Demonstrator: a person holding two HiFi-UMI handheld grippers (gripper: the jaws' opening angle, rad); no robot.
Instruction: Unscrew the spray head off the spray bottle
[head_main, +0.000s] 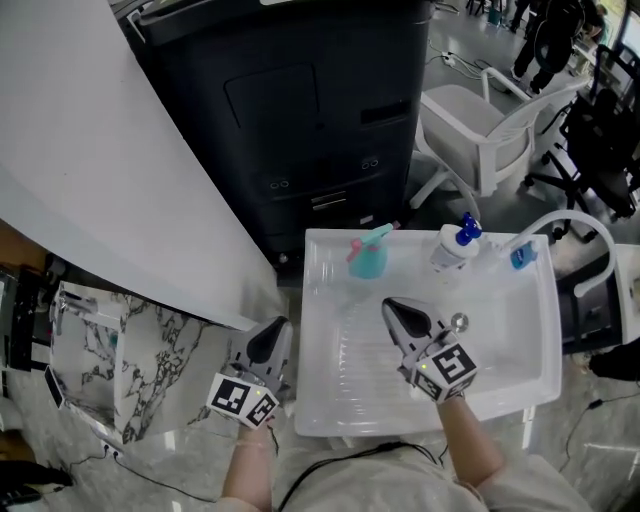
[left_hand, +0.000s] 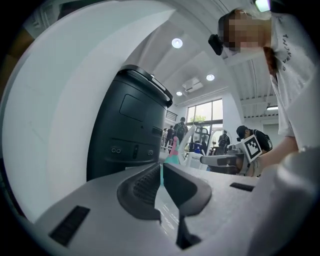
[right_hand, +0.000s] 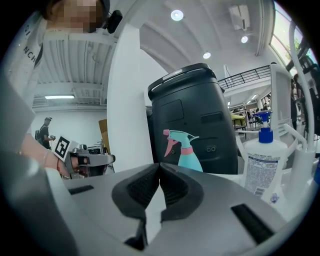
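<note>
Teal, pink-triggered spray bottle (head_main: 368, 258); white sink (head_main: 525, 335); grey-veined marble counter (head_main: 150, 350)

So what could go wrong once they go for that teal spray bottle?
1. Both the left gripper and right gripper are shut and empty; reaching the upright spray bottle without opening could tip it over.
2. The white pump bottle stands near it and might get knocked.
3. The left gripper sits outside the tray, so it may catch the rim coming in.

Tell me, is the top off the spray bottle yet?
Not yet. Done: nothing; the spray head is still on the teal spray bottle. In hand: nothing; left gripper and right gripper are shut, empty. To do: hold the bottle, twist the head off.
</note>
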